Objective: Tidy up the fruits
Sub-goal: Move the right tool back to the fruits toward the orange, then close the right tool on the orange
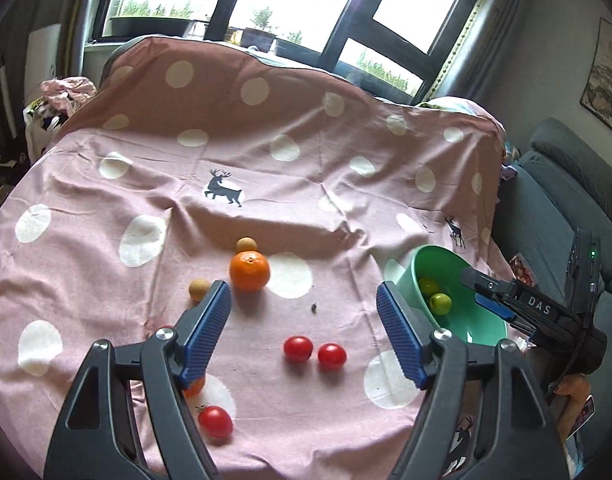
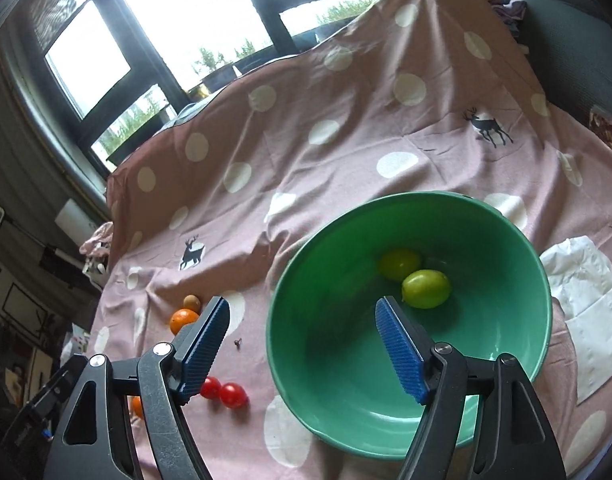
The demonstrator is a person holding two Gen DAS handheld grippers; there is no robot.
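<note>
Both sets of jaws stand wide with nothing between them. The right gripper (image 2: 302, 344) hangs over the green bowl (image 2: 506, 376), which fills the lower right of its frame and holds two green fruits (image 2: 426, 289) touching each other. The left gripper (image 1: 304, 332) hovers above the pink cloth (image 1: 146, 168), where the rest lies loose — a big orange (image 1: 249, 270) at mid-frame with a small brown fruit (image 1: 246, 245) touching its far side, another brown one (image 1: 198, 289) just beside the left pad, two tomatoes (image 1: 314, 351) side by side at lower centre, a third tomato (image 1: 215, 422) at lower left.

My judgement: the next step is a fresh pick for the bowl. The paired tomatoes are closest between the left pads — take the outer one alone, closing gently across its middle since it bruises and rolls easily. Lower straight down so the pads do not nudge its neighbour, and keep the right gripper clear of the bowl's rim for the drop.
</note>
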